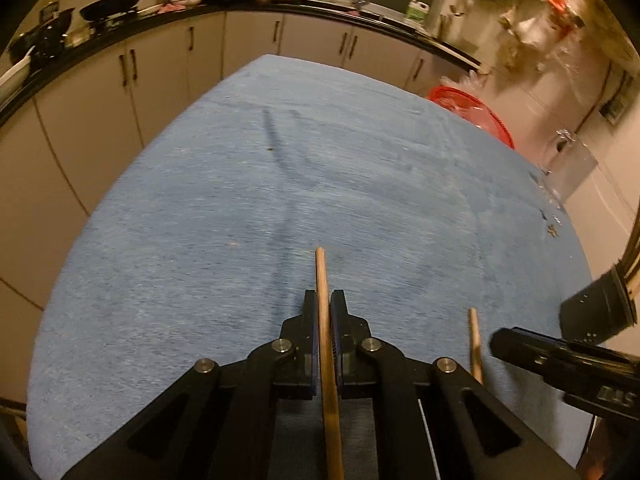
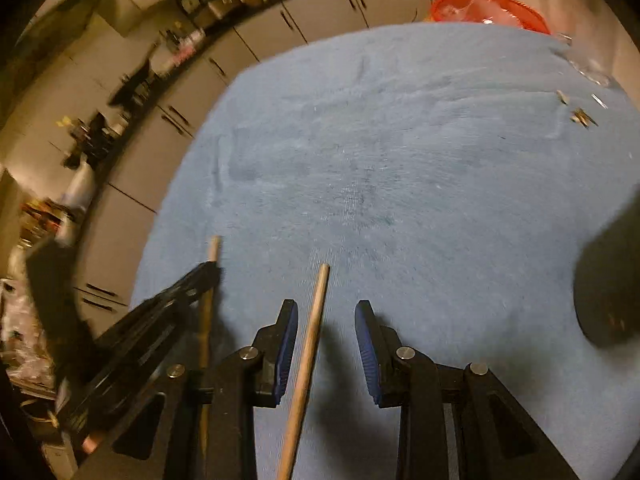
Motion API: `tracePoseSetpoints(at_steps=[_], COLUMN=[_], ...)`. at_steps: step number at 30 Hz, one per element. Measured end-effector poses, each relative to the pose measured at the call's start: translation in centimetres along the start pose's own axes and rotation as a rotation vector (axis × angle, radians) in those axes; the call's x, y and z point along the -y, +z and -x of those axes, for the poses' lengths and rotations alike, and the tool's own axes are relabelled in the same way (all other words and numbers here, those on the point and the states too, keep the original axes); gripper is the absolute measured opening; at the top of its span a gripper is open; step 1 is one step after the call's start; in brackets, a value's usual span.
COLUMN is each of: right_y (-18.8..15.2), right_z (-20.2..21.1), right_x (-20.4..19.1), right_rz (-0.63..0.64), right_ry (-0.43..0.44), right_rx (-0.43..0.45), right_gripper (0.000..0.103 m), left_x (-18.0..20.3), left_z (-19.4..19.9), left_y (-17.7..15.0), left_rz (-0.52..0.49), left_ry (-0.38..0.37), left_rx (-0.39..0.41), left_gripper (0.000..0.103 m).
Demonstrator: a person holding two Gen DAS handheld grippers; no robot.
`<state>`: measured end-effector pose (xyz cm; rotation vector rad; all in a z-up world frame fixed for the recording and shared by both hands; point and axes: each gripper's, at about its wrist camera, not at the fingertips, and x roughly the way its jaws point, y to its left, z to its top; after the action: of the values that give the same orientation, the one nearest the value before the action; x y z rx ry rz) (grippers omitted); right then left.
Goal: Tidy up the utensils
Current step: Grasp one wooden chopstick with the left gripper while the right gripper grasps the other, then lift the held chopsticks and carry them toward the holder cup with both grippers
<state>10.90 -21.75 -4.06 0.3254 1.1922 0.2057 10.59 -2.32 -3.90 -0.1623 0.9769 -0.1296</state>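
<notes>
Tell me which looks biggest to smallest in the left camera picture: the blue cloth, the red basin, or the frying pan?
1. Blue cloth, it fills most of the picture.
2. and 3. Red basin and frying pan look about alike. The basin is half hidden and both sit far away, so I won't rank them.

Dim, warm-lit kitchen. Blue cloth over table; beige cabinets w/ dark handles under black counter, pans on it; red basin beyond.
</notes>
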Motion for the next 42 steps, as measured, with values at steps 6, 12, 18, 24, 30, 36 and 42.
tracePoseSetpoints(at_steps=[6,12,18,24,30,36,42], right_y=[0.1,-1.4,-2.6,-2.1,-2.7,-3.4,-5.8], right_z=[-1.8,-1.9,1.5,1.3,4.0,8.8,14.2], right_x=[-3.1,-4.0,-1.8,-0.5,0.1,-0.8,-2.1], right_rz=[0.137,0.228,0.168,0.147,0.139,0.138,0.183], right_ry=[-0.134,-0.222,-0.018,0.047,0.109,0.127,0.116], right_rx=[0.003,0.095,0.327,0.349,0.413,0.531,0.655], right_gripper=[0.024,0.007,0.006,0.006,0.006,0.006,0.006], left_x=[-0.3,0.4,1.2,1.5,1.8,2.7,3.8], left_z=[0.1,-0.1,-0.2,-0.6,-0.3,0.8,3.6], left_y=[-0.1,-0.1,-0.2,0.0,-0.1,-0.3,-0.6], left_rz=[0.021,-0.001,-0.016,-0.033,-0.039,-0.055,-0.084], left_ry=[0.009,0.032,-0.001,0.007,-0.033,-0.095,-0.116], left_rx=[-0.001,0.009,0.011,0.021,0.028,0.053,0.103], left_gripper=[0.007,0.007,0.007,0.006,0.006,0.006,0.006])
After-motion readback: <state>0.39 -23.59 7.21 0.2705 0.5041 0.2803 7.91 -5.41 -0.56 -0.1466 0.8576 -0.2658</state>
